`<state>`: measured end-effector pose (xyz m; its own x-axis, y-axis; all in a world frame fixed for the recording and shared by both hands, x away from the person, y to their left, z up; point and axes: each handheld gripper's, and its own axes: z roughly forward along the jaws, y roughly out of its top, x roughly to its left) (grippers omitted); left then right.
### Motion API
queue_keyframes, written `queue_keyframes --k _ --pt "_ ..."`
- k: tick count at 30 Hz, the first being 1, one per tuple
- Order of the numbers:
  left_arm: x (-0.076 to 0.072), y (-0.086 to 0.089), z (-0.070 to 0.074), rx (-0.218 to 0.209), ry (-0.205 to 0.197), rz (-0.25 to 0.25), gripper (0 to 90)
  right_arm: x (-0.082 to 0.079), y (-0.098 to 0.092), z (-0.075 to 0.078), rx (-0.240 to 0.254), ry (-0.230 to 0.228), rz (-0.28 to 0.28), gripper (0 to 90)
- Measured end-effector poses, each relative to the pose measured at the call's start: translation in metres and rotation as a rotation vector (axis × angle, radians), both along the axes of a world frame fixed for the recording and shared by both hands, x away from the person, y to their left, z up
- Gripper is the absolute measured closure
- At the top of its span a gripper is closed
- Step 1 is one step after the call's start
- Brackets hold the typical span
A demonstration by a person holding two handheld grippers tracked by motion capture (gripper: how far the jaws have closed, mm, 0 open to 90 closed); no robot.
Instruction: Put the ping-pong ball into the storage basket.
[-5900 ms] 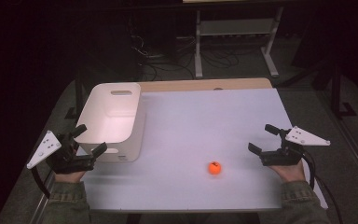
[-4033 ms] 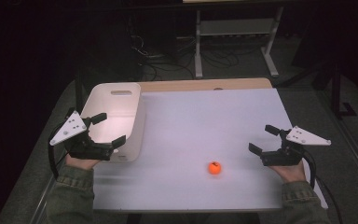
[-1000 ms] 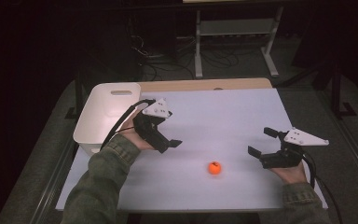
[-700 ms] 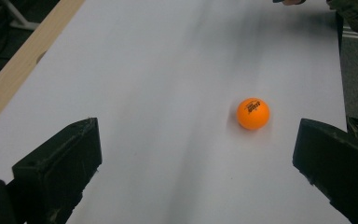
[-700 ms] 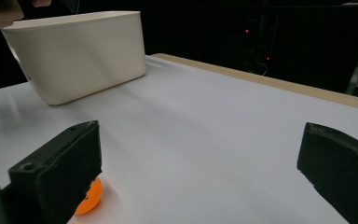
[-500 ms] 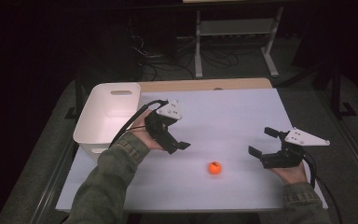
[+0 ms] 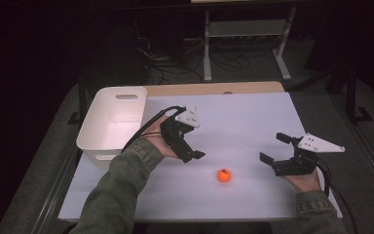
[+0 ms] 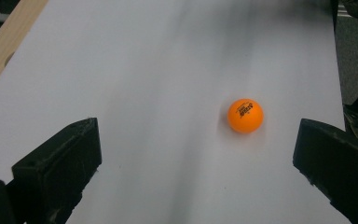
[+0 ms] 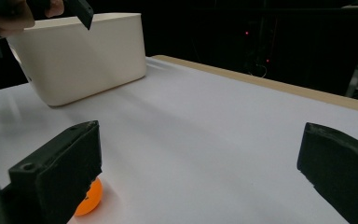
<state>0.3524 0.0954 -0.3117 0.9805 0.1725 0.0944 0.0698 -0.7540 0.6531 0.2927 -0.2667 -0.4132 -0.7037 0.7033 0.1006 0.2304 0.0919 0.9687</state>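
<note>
An orange ball is seen lying on the white counter, near its front edge. All places below are given relative to this ball.

The left claw is held above the counter, to the left of the ball and a little behind it, near but apart from it. Its jaws are spread wide and nothing is held between them. In the left gripper view the ball is seen ahead of the left claw, lying nearer the right-hand jaw than the left-hand one, with printed black lettering on its upper face. No contact between jaw and ball is shown.

The right claw is held to the right of the ball, well apart from it, with the hand beneath it near the counter's front edge. Its jaws are likewise spread wide and empty. In the right gripper view the ball is partly hidden behind the left-hand jaw of the right claw.

A white bin is set well to the left of the ball and behind it, at the counter's left edge. A slot handle is cut in its far wall. Its interior is seen from the high view; no contents can be made out.

A sleeve is seen reaching in from the front, left of the ball.
</note>
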Motion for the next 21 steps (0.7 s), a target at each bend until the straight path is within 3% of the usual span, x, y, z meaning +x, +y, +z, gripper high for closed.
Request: queue_keyframes --k 21 --pt "-0.002 -0.027 -0.012 0.063 -0.002 -0.064 0.6 0.000 0.002 -0.001 0.001 0.013 0.009 0.0"
